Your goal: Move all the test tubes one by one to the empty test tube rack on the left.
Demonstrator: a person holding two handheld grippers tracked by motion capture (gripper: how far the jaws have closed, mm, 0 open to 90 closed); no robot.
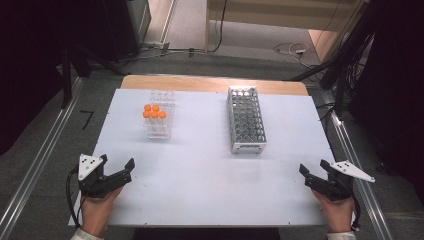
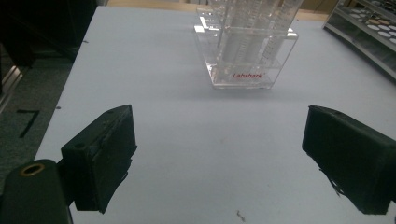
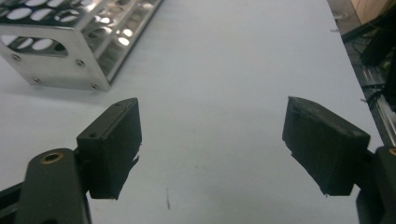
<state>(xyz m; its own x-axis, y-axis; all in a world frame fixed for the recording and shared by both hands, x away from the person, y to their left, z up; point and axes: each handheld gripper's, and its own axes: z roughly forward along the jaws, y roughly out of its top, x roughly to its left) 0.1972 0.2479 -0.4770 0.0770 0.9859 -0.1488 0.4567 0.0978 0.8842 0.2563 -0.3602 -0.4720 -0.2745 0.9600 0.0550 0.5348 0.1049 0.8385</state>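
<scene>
Both tools sit at the near edge of the white table [image 1: 210, 165], and nothing has been picked up yet. The left gripper [image 1: 118, 163] has its jaws spread wide with only bare tabletop between them. Straight ahead of it, well apart, stands the clear rack [image 1: 159, 119], which carries five tubes with orange caps [image 1: 154, 112]; in the left gripper view the same rack [image 2: 243, 70] stands just beyond the jaws and a little to the right of their centre line. The right gripper [image 1: 314, 167] is likewise released, with nothing between its pads. The metal rack [image 1: 245, 120] lies ahead of it and off to its left, its near end [image 3: 56, 56] showing past the left jaw in the right gripper view, and its holes look empty.

Judging by this layout, the work is at its very start: all the tubes stand in the clear rack, none is in the metal one, and every reach, grasp and transfer remains to be done.
</scene>
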